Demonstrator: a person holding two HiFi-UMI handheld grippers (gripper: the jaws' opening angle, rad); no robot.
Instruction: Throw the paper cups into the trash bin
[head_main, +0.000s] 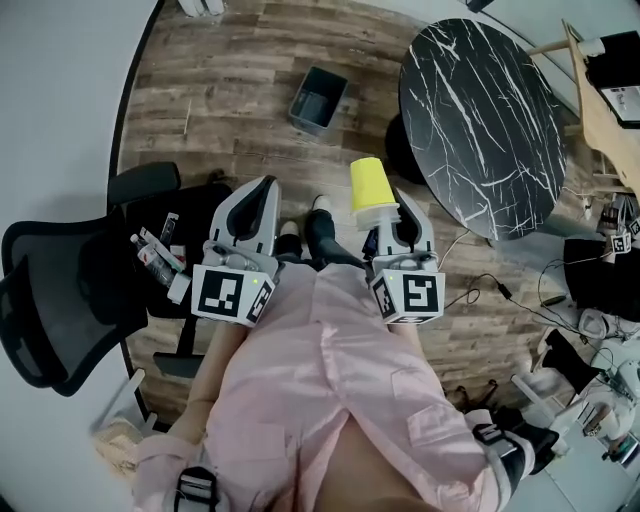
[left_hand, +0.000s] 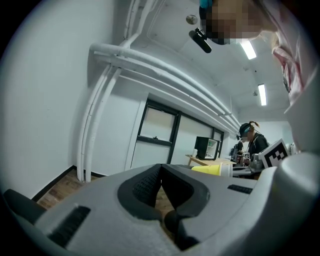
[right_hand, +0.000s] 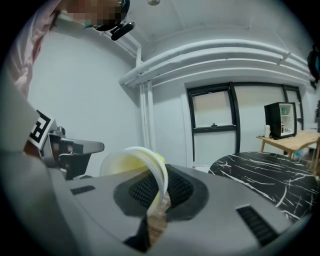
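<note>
I see my right gripper (right_hand: 159, 190) with its jaws pinched on the white rim of the yellow cup (right_hand: 127, 162), whose wall passes between the ribbed pads (right_hand: 145, 189). A black marble table (right_hand: 265, 172) lies to the right. The left gripper (right_hand: 67, 147) shows at the far left.

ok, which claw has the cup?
The right claw: it is shut on the rim of the yellow paper cup. The left claw is closed with nothing in it.
</note>
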